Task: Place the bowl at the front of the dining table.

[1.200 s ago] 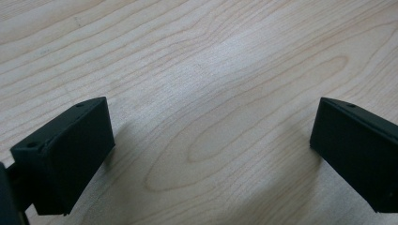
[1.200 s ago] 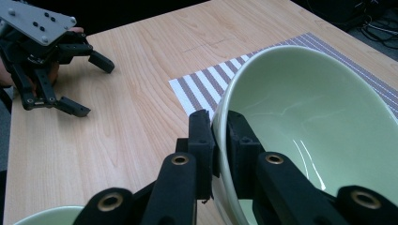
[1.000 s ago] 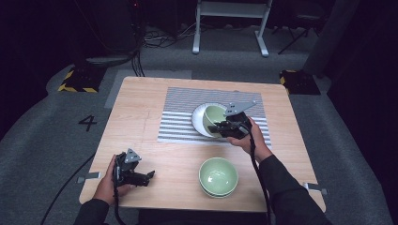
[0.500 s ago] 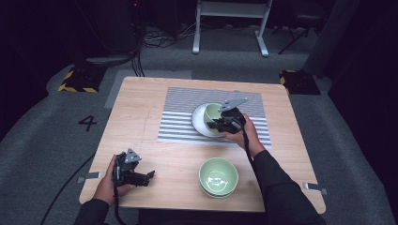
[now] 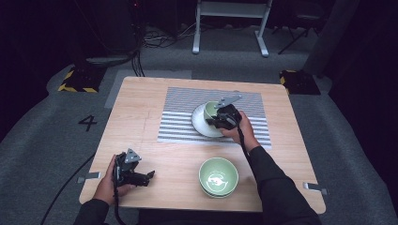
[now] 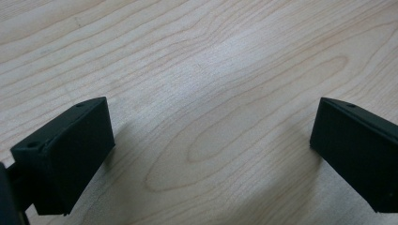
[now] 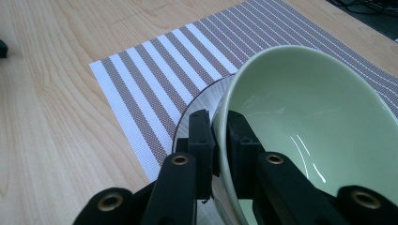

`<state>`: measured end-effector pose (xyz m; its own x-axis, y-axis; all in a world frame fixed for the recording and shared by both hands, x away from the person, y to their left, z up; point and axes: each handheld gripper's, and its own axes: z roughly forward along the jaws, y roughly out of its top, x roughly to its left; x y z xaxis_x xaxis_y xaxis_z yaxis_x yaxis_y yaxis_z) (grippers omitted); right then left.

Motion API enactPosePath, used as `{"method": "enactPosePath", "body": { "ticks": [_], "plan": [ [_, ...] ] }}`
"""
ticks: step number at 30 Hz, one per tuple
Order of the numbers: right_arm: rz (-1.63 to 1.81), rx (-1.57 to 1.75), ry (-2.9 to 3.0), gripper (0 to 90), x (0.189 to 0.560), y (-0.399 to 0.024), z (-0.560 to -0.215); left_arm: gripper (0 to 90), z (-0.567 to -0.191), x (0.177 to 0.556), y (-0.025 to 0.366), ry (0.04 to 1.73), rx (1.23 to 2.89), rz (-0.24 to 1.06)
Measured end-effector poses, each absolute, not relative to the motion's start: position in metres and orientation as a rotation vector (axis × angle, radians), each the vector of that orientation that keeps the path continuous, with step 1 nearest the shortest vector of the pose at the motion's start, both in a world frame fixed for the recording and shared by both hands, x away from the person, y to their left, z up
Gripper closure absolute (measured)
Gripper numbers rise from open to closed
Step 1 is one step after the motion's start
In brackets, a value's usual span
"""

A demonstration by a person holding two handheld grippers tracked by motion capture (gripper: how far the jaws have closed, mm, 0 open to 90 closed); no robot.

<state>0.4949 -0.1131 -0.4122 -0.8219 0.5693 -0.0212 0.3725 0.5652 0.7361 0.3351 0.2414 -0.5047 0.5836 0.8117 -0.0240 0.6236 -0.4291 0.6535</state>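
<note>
text: "4" | on: grey floor [image 5: 56, 140] left of the table [image 5: 136, 112] | colour: black

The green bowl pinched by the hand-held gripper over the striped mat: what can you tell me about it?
The green bowl is pale green, glossy and looks ceramic, with a smooth, empty inside that catches light streaks. It is tilted, its rim clamped between the shut jaws of the right hand-held gripper, one jaw inside and one outside. It sits over a white plate on the striped mat; whether it touches the plate is unclear.

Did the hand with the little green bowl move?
Yes. The right gripper carried the green bowl up the picture, farther onto the white plate.
</note>
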Motion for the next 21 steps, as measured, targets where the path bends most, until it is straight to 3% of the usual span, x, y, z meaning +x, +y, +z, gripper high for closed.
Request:
{"method": "enactPosePath", "body": {
  "ticks": [21],
  "plan": [
    [1.007, 0.735, 2.528, 82.3, 0.505, -0.102, -0.433, 0.0, -0.505, 0.335, 0.241, 1.136, 2.192, 0.394]
  ]
}}
